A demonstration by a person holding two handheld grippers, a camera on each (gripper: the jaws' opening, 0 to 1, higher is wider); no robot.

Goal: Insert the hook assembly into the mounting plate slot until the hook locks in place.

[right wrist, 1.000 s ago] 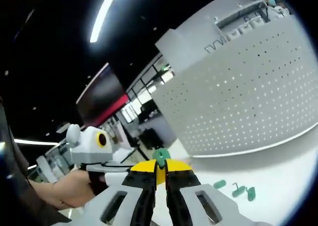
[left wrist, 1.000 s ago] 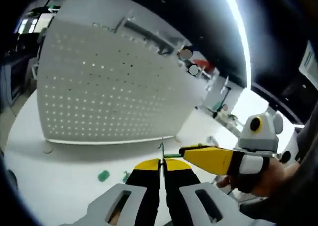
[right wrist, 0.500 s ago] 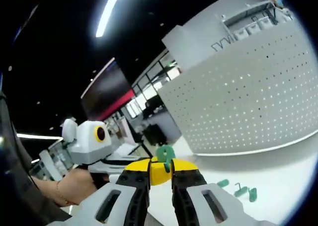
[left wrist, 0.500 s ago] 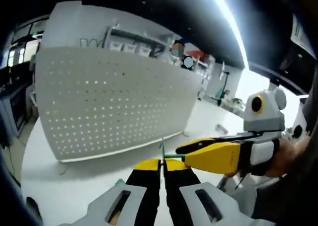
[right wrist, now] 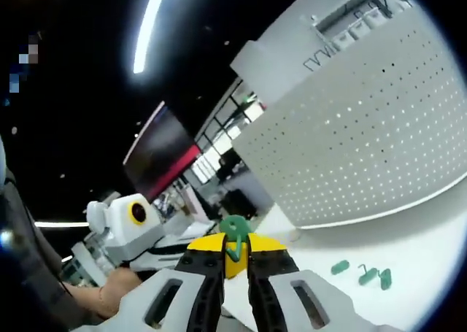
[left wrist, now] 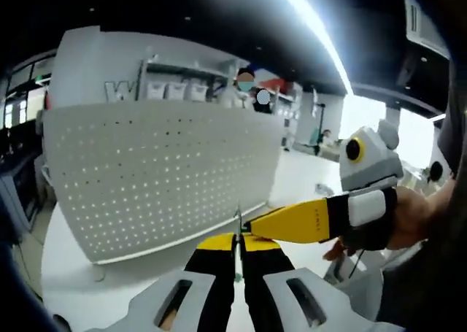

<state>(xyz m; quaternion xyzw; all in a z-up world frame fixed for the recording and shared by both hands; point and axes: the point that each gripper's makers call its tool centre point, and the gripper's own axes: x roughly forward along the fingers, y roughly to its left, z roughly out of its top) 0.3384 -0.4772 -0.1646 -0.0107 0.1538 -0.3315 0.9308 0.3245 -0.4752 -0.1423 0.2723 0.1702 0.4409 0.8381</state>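
— What's changing over the last second?

— In the left gripper view, the left gripper is staying pressed together on a thin metal hook wire at the lower centre, just as before. The right gripper is coming in from the right of the frame, a hand behind it; its yellow tips are now touching the wire, where a second ago they sat a little apart from it.

— And the white pegboard?

— The pegboard is standing upright on the white table, filling the middle left. It is looking more level in frame now, but that is the camera tilting.

— The other camera?

— In the right gripper view, the right gripper is pinching a green hook piece at the lower centre; half a second ago those jaws were slightly wider. The left gripper is sitting at the lower left. Loose green pieces are lying on the table at the lower right, below the pegboard.
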